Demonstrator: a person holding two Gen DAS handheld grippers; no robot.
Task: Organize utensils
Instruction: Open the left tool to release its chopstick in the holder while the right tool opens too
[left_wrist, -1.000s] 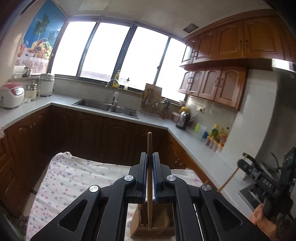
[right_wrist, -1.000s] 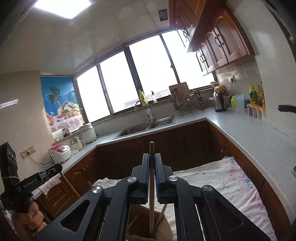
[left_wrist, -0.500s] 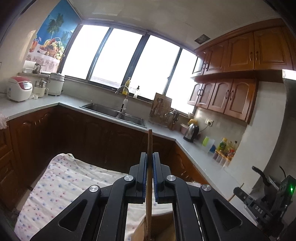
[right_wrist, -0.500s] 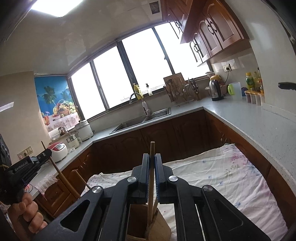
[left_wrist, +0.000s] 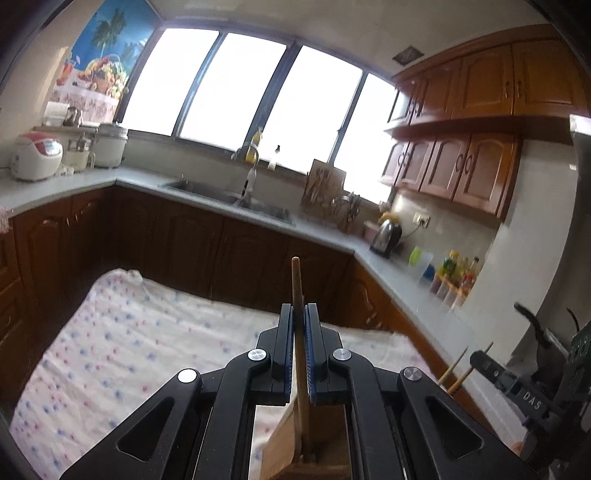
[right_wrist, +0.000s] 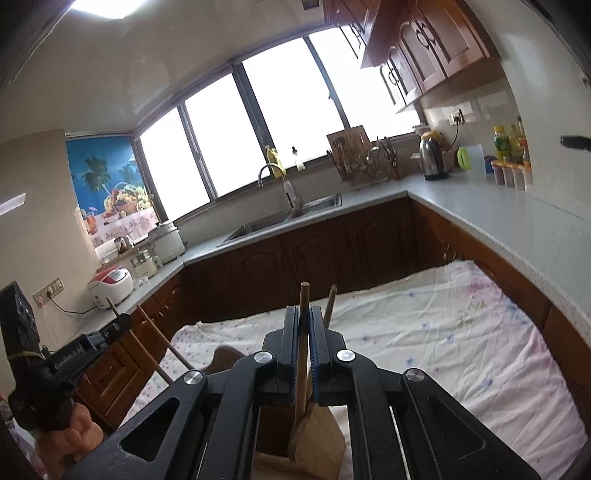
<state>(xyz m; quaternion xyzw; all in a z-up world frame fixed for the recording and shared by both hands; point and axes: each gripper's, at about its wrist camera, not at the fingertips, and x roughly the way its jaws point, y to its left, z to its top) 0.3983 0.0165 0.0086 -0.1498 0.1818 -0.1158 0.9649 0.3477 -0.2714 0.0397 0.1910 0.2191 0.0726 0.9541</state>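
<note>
Now clamped: left hand-held gripper (left_wrist: 299, 354) on one upright wooden stick (left_wrist: 296, 284), right hand-held gripper (right_wrist: 303, 354) on another wooden stick (right_wrist: 304, 299), lower ends inside wooden holder (right_wrist: 325, 439) on cloth-covered table (right_wrist: 443, 332).

Light: daylight from overexposed windows (left_wrist: 258, 96) beyond jaws, ceiling panel (right_wrist: 103, 7) glare | Blur: slight motion softness | Distortion: strong fisheye, dark vignetted corners
</note>
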